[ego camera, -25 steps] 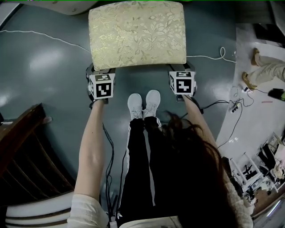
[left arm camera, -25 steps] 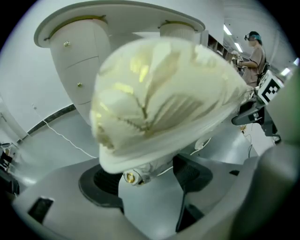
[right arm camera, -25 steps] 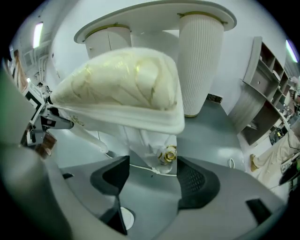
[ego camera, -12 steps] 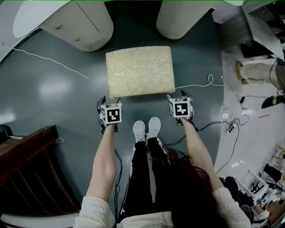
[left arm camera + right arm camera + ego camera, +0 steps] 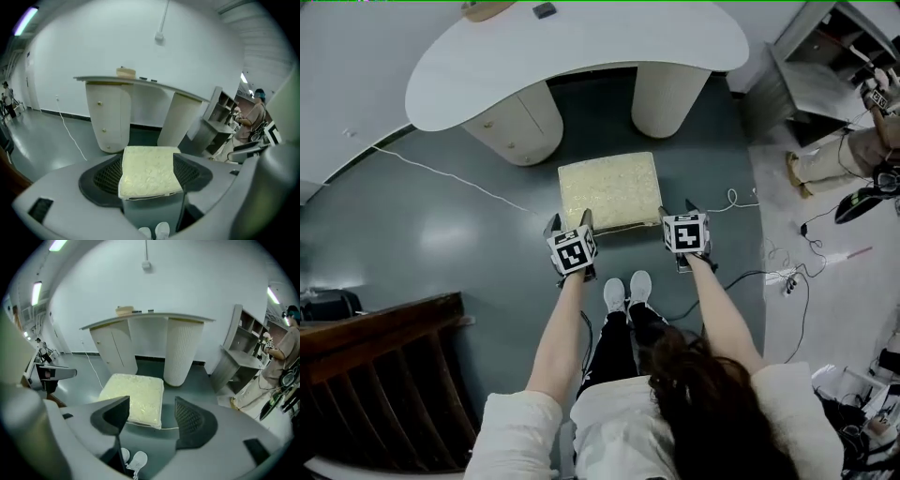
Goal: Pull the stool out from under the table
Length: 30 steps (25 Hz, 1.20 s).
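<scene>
Evidently we are at the end of the pull. On the left, our left gripper (image 5: pixel 568 223) hovers over the near left corner of the stool (image 5: pixel 607 190), jaws wide and holding nothing; its own view shows the seat lying beyond the gap, not in it. The stool stands on the grey floor (image 5: pixel 441 225), out from under the white surface (image 5: pixel 581 52) and just ahead of our shoes (image 5: pixel 627 291). To the right, our right gripper (image 5: pixel 677 210) sits beside the near right corner, jaws likewise wide and empty. We judge the job done; what remains is only to draw both grippers away without nudging the stool. Its seat is a roughly square, pale yellow cushion, faintly patterned, flat and level.
</scene>
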Each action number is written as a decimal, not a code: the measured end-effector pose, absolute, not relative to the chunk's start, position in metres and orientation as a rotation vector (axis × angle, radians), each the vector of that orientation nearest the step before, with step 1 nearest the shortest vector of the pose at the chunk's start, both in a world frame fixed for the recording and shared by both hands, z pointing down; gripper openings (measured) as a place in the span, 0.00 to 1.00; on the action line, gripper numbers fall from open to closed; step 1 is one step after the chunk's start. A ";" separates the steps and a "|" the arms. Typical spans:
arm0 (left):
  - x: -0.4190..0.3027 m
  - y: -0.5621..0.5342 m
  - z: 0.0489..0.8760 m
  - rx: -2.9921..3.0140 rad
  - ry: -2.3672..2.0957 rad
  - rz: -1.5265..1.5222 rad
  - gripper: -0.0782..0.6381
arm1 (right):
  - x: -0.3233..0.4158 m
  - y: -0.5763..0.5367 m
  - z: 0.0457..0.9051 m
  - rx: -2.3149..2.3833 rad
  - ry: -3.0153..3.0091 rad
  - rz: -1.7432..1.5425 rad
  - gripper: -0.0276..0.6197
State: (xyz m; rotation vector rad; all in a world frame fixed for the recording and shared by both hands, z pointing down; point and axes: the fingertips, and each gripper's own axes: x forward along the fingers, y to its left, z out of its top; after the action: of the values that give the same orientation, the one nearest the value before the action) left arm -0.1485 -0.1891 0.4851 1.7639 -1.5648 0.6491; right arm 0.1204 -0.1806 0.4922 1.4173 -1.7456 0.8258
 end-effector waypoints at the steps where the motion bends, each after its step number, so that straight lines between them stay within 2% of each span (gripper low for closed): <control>1: -0.143 -0.193 0.459 1.807 -1.576 0.609 0.55 | 0.118 -0.183 0.469 1.446 -1.776 0.811 0.52; 7: -0.116 -0.178 0.298 2.100 -1.626 0.366 0.55 | 0.096 -0.170 0.335 1.574 -1.982 0.602 0.52; 11: -0.102 -0.164 0.223 2.198 -1.683 0.241 0.55 | 0.083 -0.154 0.257 1.641 -2.136 0.424 0.51; 13: -0.098 -0.158 0.197 2.255 -1.709 0.221 0.55 | 0.077 -0.146 0.224 1.688 -2.195 0.352 0.45; 14: -0.097 -0.154 0.186 2.282 -1.722 0.218 0.55 | 0.075 -0.144 0.209 1.718 -2.221 0.326 0.38; 15: -0.096 -0.150 0.178 2.302 -1.739 0.215 0.52 | 0.075 -0.142 0.195 1.747 -2.248 0.305 0.31; 17: -0.098 -0.140 0.166 2.318 -1.792 0.198 0.38 | 0.074 -0.137 0.172 1.781 -2.302 0.271 0.21; 20: -0.102 -0.125 0.157 2.298 -1.890 0.150 0.18 | 0.076 -0.131 0.154 1.790 -2.352 0.216 0.12; 30: -0.102 -0.125 0.150 2.257 -2.008 0.145 0.15 | 0.085 -0.126 0.164 1.746 -2.345 0.171 0.09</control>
State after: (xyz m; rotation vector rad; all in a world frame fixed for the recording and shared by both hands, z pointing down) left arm -0.1016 -0.1245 0.1499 2.2567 -2.0080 0.1448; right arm 0.0847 -0.1258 0.1641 1.7464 -2.3451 0.1711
